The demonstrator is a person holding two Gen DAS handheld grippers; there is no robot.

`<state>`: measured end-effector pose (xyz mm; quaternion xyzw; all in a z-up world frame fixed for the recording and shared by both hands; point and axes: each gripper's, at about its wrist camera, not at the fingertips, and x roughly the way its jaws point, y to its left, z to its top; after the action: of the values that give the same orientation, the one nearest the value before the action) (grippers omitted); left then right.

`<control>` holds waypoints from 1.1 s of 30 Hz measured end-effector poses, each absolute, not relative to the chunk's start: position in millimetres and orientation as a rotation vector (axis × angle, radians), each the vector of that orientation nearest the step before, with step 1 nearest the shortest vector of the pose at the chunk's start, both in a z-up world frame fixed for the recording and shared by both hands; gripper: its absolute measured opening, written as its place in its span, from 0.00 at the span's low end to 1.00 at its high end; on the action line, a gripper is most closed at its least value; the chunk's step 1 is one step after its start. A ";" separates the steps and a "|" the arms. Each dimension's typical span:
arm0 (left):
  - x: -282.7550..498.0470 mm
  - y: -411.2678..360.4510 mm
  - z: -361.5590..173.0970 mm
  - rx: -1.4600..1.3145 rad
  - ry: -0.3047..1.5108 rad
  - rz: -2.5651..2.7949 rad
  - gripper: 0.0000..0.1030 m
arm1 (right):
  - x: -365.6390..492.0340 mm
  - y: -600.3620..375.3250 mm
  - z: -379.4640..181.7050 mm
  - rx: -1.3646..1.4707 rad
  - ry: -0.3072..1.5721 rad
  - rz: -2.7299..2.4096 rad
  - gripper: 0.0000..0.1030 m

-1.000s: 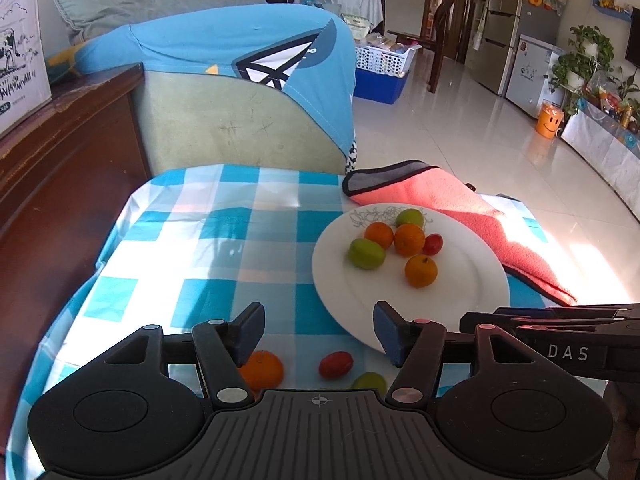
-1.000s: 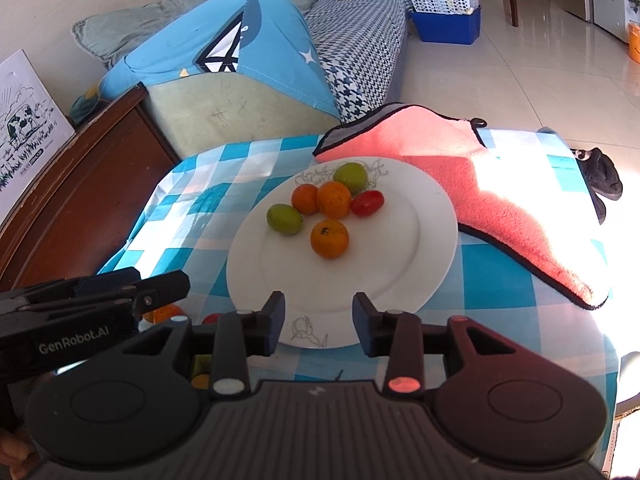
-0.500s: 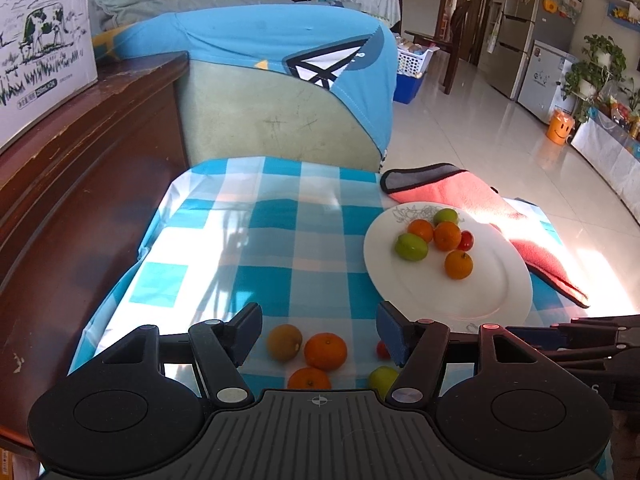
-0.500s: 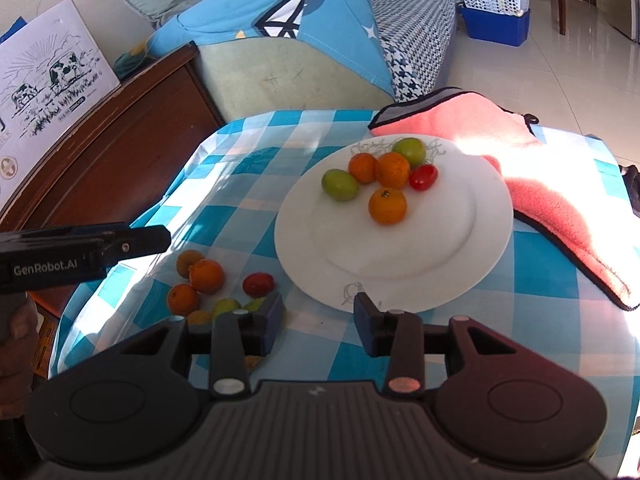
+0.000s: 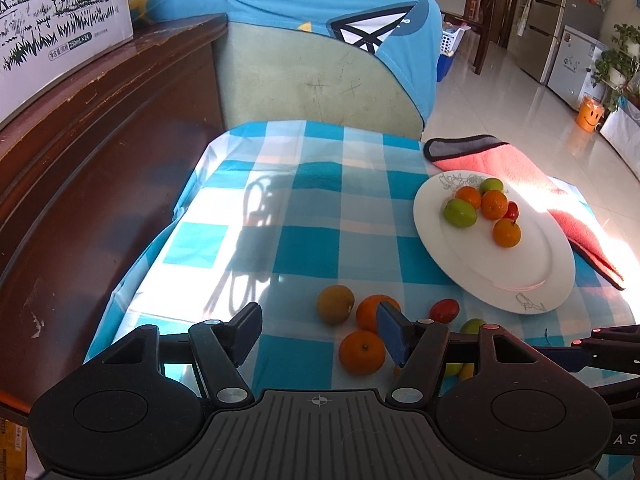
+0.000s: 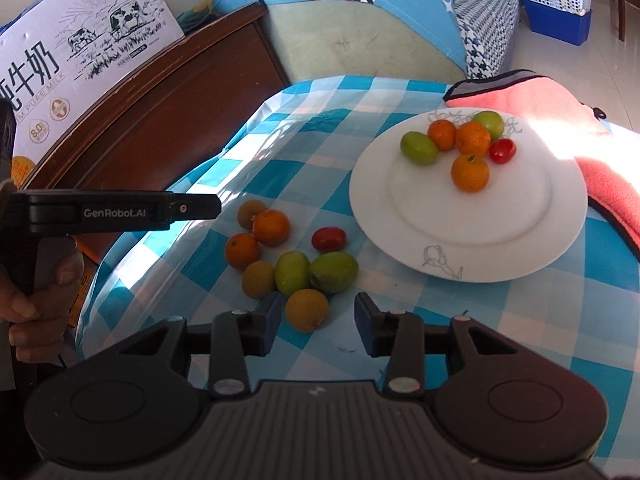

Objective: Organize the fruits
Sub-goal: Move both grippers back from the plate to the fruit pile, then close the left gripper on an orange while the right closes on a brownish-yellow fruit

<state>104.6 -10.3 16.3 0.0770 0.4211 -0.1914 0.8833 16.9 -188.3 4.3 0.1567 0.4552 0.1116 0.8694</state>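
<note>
Plate: we see a white plate [image 6: 472, 216] at right of centre in the right wrist view, resting on the desk [image 6: 360, 92] with its blue-and-white checked cloth.
Fruit on plate: six pieces cluster at the plate's upper part, namely a green fruit [image 6: 419, 148], three oranges including the nearest orange [image 6: 470, 173], a second green fruit [image 6: 489, 122] and a small red tomato [image 6: 502, 150].
Loose fruit: we count a group on the cloth left of the plate, at lower centre of the frame, including a red tomato [image 6: 329, 239], two oranges [image 6: 271, 227], two green fruits [image 6: 333, 272] and brownish round fruits, of which the nearest brown fruit [image 6: 307, 310] lies lowest.
Right claw: the right claw [image 6: 315, 324] stands open with nothing between its fingers; the nearest brown fruit sits just beyond the gap, close to the left finger.
Left claw: the left claw [image 5: 318, 334] is open wide and empty; in its own view an orange [image 5: 362, 352] and other loose fruit lie near its right finger at lower centre.
Left hand: we see the person's hand [image 6: 36, 284] gripping the left tool's handle at the left edge of the right wrist view.
Towel: a pink towel [image 6: 552, 120] lies at the plate's far right side, partly under its rim.
Surroundings: a dark wooden cabinet [image 5: 80, 152] carrying a milk carton box [image 6: 80, 64] fills the upper left; a sofa with a blue cover [image 5: 320, 20] stands behind the desk.
</note>
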 end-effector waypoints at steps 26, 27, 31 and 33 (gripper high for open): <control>106.1 -26.2 -29.1 0.206 0.933 -0.484 0.51 | 26.0 -158.7 -12.6 0.185 0.982 0.219 0.40; 106.3 -26.2 -30.4 0.203 0.937 -0.484 0.50 | 26.1 -158.2 -12.7 0.181 0.981 0.219 0.40; 104.3 -28.4 -31.6 0.217 0.922 -0.484 0.47 | 26.4 -157.2 -13.3 0.172 0.978 0.221 0.40; 104.2 -28.9 -31.2 0.214 0.919 -0.494 0.40 | 26.1 -156.9 -13.4 0.169 0.975 0.222 0.40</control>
<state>104.2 -28.9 -31.2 0.1019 0.4381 -0.2353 0.8616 26.1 -156.9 -13.4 0.0811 0.4670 0.1061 0.8741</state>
